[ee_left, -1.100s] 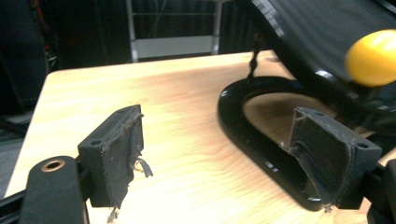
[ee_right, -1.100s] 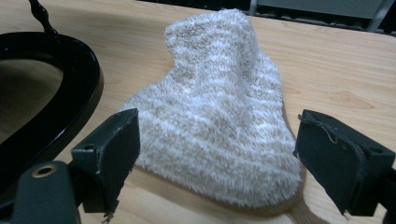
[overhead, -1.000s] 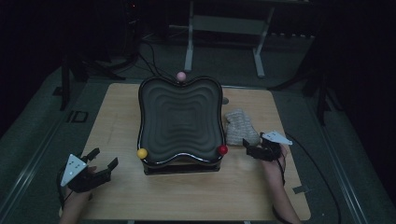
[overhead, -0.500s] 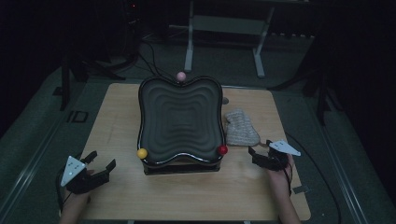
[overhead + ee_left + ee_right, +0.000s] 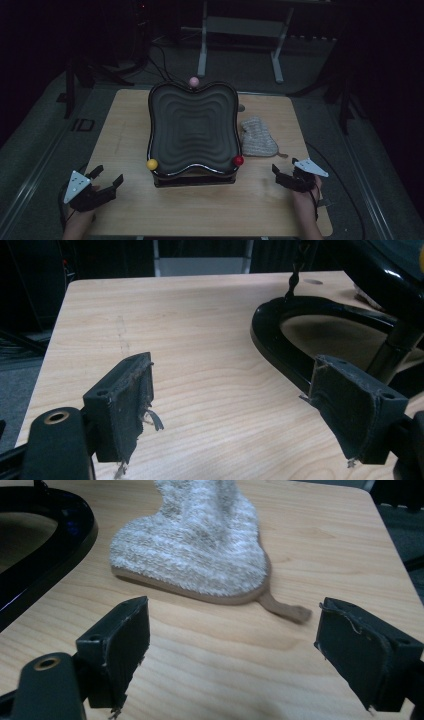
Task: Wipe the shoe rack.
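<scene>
A black wavy-ribbed tray (image 5: 192, 130) on a black stand sits mid-table, with a yellow ball (image 5: 152, 164), a red ball (image 5: 239, 160) and a pink ball (image 5: 193, 81) at its rim. A beige knitted mitt (image 5: 257, 137) (image 5: 200, 545) lies flat to the tray's right. My left gripper (image 5: 106, 176) (image 5: 230, 405) rests open at the table's front left, facing the stand's base (image 5: 290, 340). My right gripper (image 5: 278, 175) (image 5: 232, 645) is open at the front right, just short of the mitt, nothing between its jaws.
The wooden table (image 5: 125, 130) has bare room left of the tray and along the front edge. A small hanging loop (image 5: 285, 609) trails from the mitt toward my right gripper. Dark floor, cables and a metal frame (image 5: 240, 30) lie beyond the table.
My right gripper has pulled back from the mitt toward the table's front right. My left gripper has stayed almost still.
</scene>
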A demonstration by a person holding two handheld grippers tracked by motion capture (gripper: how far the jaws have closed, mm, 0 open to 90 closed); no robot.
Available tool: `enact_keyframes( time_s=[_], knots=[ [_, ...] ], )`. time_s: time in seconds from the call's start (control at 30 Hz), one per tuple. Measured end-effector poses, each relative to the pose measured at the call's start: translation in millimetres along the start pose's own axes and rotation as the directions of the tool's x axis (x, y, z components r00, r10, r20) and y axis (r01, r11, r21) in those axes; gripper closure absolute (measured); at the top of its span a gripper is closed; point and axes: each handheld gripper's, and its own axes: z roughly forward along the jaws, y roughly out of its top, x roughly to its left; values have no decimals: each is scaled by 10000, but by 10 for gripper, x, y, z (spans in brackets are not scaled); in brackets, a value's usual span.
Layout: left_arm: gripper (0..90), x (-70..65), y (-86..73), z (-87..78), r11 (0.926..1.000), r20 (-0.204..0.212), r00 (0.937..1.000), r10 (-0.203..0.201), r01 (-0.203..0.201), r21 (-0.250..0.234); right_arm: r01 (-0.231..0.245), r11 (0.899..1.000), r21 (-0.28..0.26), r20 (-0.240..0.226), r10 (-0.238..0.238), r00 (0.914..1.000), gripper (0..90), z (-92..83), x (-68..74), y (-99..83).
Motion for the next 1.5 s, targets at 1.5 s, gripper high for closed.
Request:
enact_keyframes(
  time_s=[1.5],
  knots=[
    [172,-123,-39,-126,9996,-676,9977,91,-110,-273,-815,9940,-730,1410,912,9858,140,-374,-175,-216]
  ],
)
